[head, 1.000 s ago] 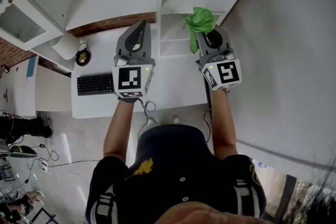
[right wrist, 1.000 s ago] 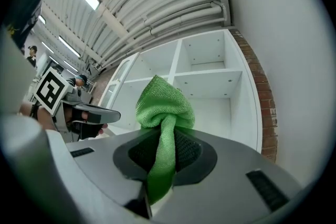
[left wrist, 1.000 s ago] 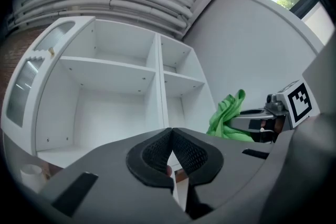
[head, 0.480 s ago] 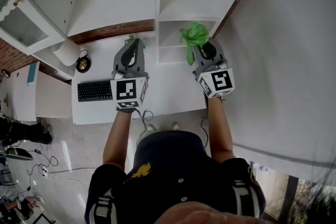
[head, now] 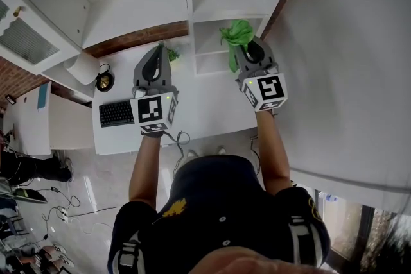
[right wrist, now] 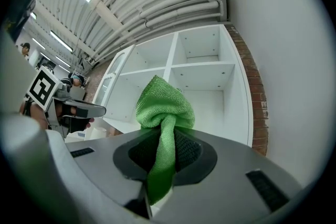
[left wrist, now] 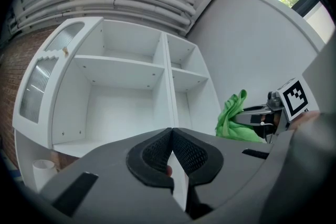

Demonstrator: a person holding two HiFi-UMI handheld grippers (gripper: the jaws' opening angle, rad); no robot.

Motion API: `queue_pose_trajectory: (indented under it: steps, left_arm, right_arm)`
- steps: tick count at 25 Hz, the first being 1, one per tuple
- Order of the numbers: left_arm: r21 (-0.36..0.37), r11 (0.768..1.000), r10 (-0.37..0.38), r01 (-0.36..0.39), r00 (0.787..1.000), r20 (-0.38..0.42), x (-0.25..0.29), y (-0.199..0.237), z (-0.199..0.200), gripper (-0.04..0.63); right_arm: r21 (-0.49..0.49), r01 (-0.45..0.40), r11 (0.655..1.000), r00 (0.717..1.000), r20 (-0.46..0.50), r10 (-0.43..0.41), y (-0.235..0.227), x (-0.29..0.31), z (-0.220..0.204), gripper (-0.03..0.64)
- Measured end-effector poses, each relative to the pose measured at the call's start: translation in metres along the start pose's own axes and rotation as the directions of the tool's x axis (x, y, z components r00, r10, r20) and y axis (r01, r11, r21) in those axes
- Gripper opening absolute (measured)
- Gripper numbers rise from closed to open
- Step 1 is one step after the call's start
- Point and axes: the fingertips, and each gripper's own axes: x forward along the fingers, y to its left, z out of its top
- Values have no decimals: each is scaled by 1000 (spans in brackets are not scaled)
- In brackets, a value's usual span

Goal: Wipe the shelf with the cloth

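Head view: the right gripper holds the cloth up at the shelf above the desk, likely poised to wipe. In its own view, the left gripper is closed on nothing. The right gripper view shows the jaws pinching the cloth's neck, with its wad bunched forward.

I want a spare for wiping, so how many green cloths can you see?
1: the green microfibre cloth, pinched in the right tongs before the white shelf unit. A green speck beside the left tongs is unclear; others may be hidden.
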Motion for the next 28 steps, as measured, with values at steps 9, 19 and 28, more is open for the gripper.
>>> queue_pose_trajectory:
  steps: [9,19,28]
  left_arm:
    - [-10,1000,-10,10,1000,-6,1,2,-4,18]
    - [-15,1000,-15,15,1000,-10,3,3,-6,18]
    - [-16,1000,-19,19,1000,-14,4,3,-7,18]
  right_arm:
    - [6,22,1000,1000,-20,-22,0,-2,-2,46]
    - [6,30,1000,999,-17,-30,-2,-3,-2,46]
    - [1,28,1000,999,-18,-28,0,-3,-2,46]
